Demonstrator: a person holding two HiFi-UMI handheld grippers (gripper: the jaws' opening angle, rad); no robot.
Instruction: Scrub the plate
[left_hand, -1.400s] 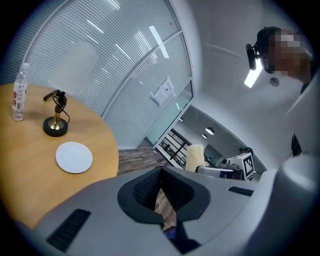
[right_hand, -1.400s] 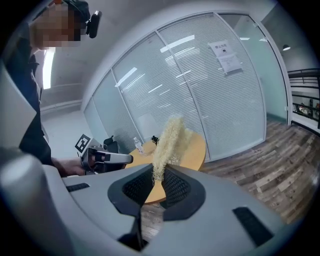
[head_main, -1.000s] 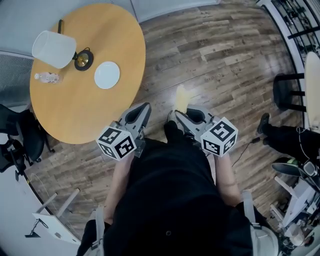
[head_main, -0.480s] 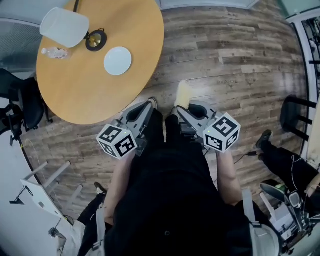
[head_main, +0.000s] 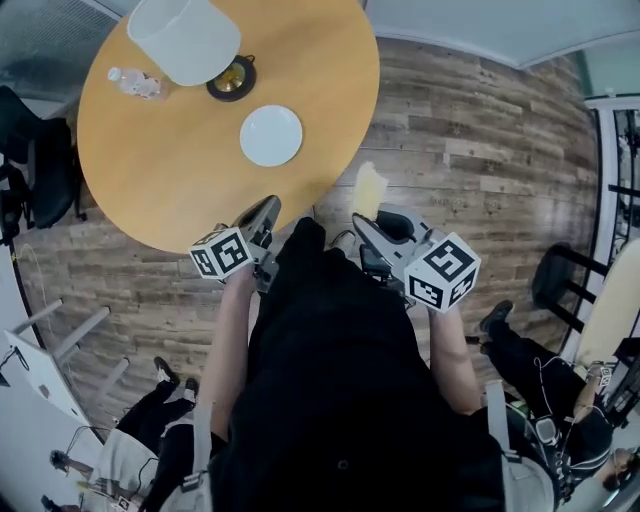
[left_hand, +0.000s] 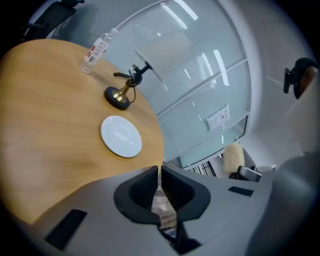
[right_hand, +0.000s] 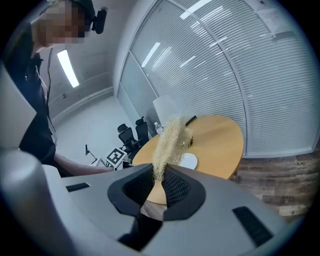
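Observation:
A white plate (head_main: 271, 135) lies empty on the round wooden table (head_main: 150, 170), near its right side. It also shows in the left gripper view (left_hand: 121, 136) and small in the right gripper view (right_hand: 188, 161). My left gripper (head_main: 266, 210) hovers at the table's near edge, short of the plate, jaws shut with nothing between them (left_hand: 160, 172). My right gripper (head_main: 358, 222) is off the table over the floor, shut on a pale yellow fibrous scrub pad (head_main: 369, 190) that sticks up from the jaws (right_hand: 167, 140).
A desk lamp with a white shade (head_main: 185, 35) and a brass base (head_main: 231, 80) stands behind the plate. A small water bottle (head_main: 135, 83) lies to its left. Black office chairs (head_main: 30, 150) stand left of the table. Another person's legs (head_main: 520, 350) are at right.
The table and plate have come closer and shifted right in the head view. My left gripper has moved forward to the table's edge. The right gripper still holds the scrub pad.

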